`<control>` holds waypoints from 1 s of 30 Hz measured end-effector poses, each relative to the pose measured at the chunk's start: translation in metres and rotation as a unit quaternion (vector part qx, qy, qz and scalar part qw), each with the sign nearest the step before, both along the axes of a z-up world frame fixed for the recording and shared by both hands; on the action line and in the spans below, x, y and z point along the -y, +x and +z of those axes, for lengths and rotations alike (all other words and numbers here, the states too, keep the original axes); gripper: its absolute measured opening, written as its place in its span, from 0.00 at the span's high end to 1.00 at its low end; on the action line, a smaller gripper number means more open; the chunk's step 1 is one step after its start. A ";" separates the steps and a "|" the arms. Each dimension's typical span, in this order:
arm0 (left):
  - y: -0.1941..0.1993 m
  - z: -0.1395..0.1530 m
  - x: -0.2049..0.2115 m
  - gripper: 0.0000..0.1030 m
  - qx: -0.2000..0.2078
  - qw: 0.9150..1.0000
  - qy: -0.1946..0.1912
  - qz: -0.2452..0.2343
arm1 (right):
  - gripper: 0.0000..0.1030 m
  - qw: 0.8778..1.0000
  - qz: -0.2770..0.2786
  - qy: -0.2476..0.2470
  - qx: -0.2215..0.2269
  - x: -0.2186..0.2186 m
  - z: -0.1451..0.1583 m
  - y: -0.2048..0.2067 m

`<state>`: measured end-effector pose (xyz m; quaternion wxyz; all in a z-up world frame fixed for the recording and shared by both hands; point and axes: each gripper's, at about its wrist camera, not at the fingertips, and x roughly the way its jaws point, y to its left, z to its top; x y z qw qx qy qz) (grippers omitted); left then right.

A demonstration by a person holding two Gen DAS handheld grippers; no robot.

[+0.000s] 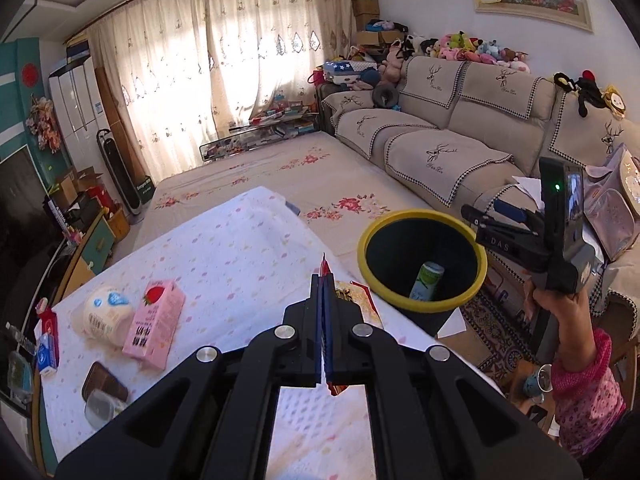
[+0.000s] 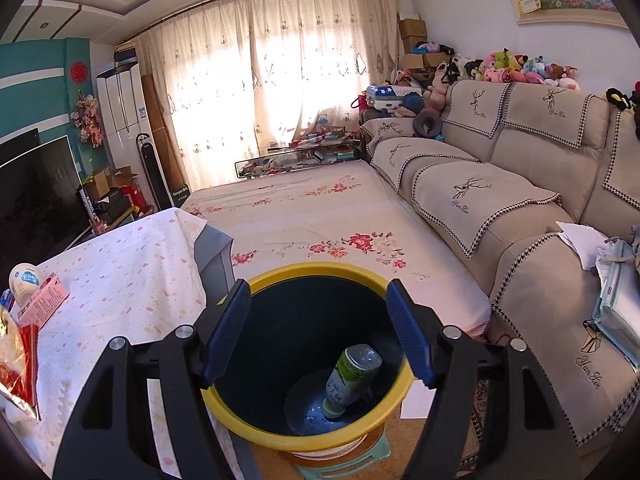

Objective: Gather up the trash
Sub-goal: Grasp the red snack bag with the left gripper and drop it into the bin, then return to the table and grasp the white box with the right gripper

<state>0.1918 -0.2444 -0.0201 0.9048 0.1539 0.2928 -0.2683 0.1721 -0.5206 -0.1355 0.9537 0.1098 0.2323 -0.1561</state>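
Note:
My left gripper point(image 1: 325, 280) is shut on a red and gold snack wrapper point(image 1: 362, 300) above the table's right edge. A black bin with a yellow rim point(image 1: 420, 302) stands just right of the table, with a green-labelled bottle point(image 1: 427, 281) inside. My right gripper point(image 2: 320, 308) is open and empty directly above the bin point(image 2: 256, 420), over the bottle point(image 2: 350, 376). It shows in the left wrist view point(image 1: 476, 224) at the bin's right rim. A pink strawberry milk carton point(image 1: 154, 314) and a white bottle point(image 1: 105, 312) lie on the table at left. The wrapper also shows in the right wrist view point(image 2: 18, 364).
The table has a white dotted cloth point(image 1: 240, 248). A small blue carton point(image 1: 45, 354), a brown case point(image 1: 105, 384) and a clear container point(image 1: 100, 408) lie at its left edge. A beige sofa point(image 1: 460, 120) runs along the right, a flowered bed point(image 1: 280, 176) behind.

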 end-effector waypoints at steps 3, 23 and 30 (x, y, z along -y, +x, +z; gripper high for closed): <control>0.022 0.000 0.033 0.99 -0.004 1.000 -0.011 -0.014 | 0.35 1.000 -0.017 -0.007 0.003 0.011 0.003 -0.012; 0.127 -0.086 0.204 0.44 -0.051 0.998 0.030 -0.034 | 0.32 0.998 -0.063 0.006 -0.009 0.056 -0.011 -0.039; 0.115 -0.048 0.153 0.40 -0.045 0.999 -0.005 -0.006 | 0.31 0.999 -0.039 0.010 -0.017 0.040 -0.017 -0.043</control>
